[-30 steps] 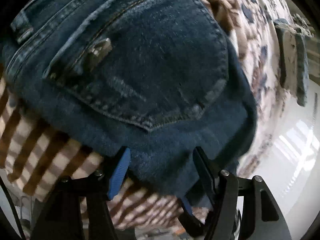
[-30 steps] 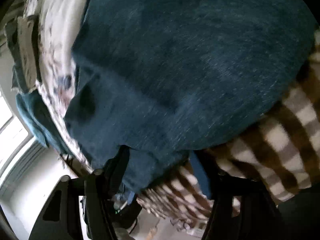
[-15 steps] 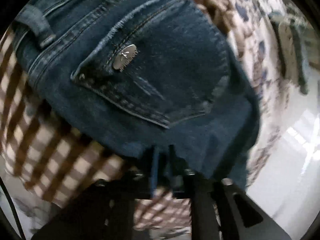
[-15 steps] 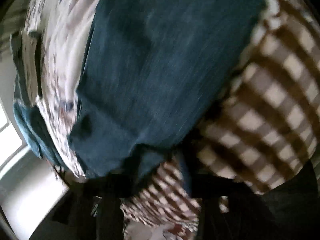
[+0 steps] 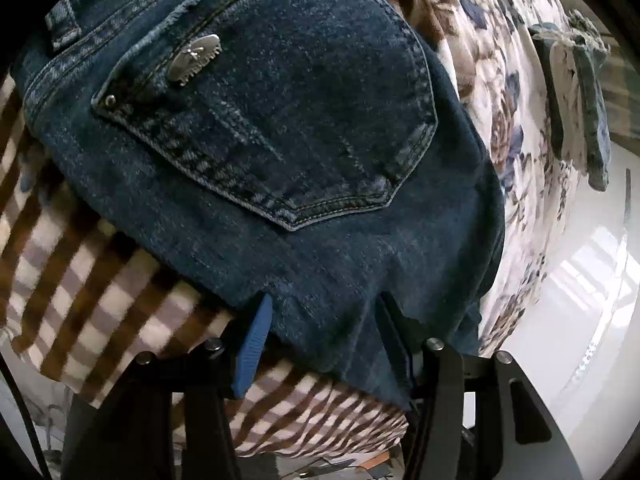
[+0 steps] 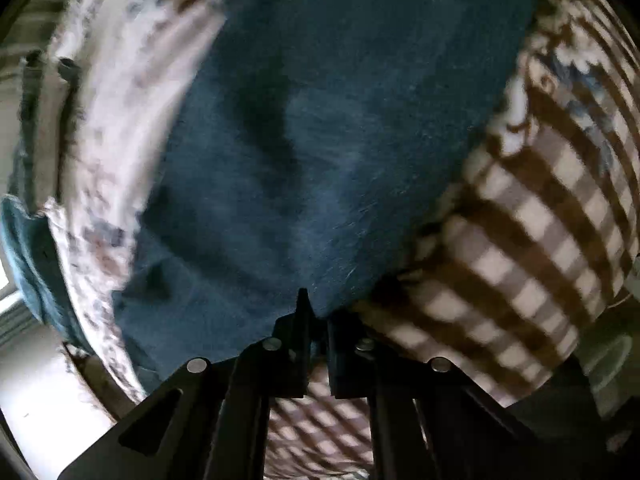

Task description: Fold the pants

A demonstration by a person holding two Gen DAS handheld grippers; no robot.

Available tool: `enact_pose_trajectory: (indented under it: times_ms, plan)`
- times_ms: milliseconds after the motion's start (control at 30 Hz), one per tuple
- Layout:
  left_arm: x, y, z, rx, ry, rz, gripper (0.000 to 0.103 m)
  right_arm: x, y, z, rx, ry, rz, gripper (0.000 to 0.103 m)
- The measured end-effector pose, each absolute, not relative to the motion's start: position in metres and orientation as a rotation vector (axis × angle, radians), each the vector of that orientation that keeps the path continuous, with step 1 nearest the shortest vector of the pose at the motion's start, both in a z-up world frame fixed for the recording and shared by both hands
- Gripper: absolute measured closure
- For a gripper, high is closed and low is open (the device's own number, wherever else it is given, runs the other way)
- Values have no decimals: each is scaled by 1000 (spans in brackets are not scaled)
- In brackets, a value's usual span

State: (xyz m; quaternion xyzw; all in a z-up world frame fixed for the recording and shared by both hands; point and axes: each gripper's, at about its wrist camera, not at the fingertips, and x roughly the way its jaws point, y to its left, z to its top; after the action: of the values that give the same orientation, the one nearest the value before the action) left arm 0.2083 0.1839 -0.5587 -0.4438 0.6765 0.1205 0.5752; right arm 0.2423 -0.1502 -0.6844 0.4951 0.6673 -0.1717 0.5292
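Dark blue jeans (image 5: 280, 128) lie on a brown and white checked blanket (image 5: 80, 280), back pocket with a metal tag facing up. My left gripper (image 5: 324, 320) is open, its blue-padded fingers (image 5: 254, 336) straddling the near edge of the jeans. In the right wrist view the plain denim (image 6: 320, 140) fills the middle. My right gripper (image 6: 316, 316) is shut on the near edge of the jeans, the cloth pinched between its jaws.
A floral bedspread (image 5: 512, 128) lies beyond the jeans, with another folded denim piece (image 5: 576, 96) on it at the far right. The checked blanket (image 6: 540, 248) also shows at the right of the right wrist view. White floor (image 5: 580, 320) lies past the bed edge.
My left gripper was shut half a second ago and has opened again around the jeans' edge. My right gripper has closed on the denim edge and the view has shifted.
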Motion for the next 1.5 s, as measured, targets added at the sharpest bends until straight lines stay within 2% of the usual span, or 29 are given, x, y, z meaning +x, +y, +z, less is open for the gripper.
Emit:
enact_pose_trajectory:
  times_ms: [67,133,200,267,433,533,667,733,767,800,867,967,1133,1200,1333,1367,1400,1500]
  plan:
    - [218,174,-563,-1027,1599,284,52,240,-155,-699,1197,1667,-375,93]
    - [223,169,-558,-982,1638,287,52,254,-160,-700,1185,1756,-313,81]
    - [232,161,-545,-906,1666,272,52,266,-164,-681,1131,1787,-268,58]
    - [239,155,-533,-852,1656,243,52,280,-163,-653,1049,1771,-192,48]
    - [276,137,-514,-743,1604,180,47,374,-102,-614,849,1698,262,45]
    - [298,135,-521,-800,1604,161,47,439,-47,-630,702,1658,530,45]
    - [322,144,-522,-843,1613,203,47,494,18,-674,540,1723,741,45]
    - [330,147,-518,-829,1621,214,47,494,32,-681,453,1723,799,54]
    - [336,146,-517,-815,1632,221,47,489,35,-679,427,1695,842,77]
    - [344,146,-516,-806,1647,218,47,485,41,-674,394,1669,905,87]
    - [358,141,-514,-788,1674,212,46,476,43,-665,340,1621,952,92]
    - [381,128,-517,-752,1720,175,45,459,33,-648,390,1559,989,94]
    - [410,89,-536,-608,1898,68,38,433,23,-626,407,1453,1027,95]
    - [413,71,-552,-485,1993,59,38,429,23,-620,416,1420,1051,98]
    - [408,53,-570,-275,2059,60,38,421,21,-618,430,1393,1071,99]
    - [403,51,-575,-219,2065,56,39,422,21,-620,449,1394,1074,99]
    - [398,51,-578,-173,2064,62,48,422,17,-622,474,1399,1090,99]
    - [386,57,-582,-139,2049,75,55,424,9,-634,550,1465,1126,97]
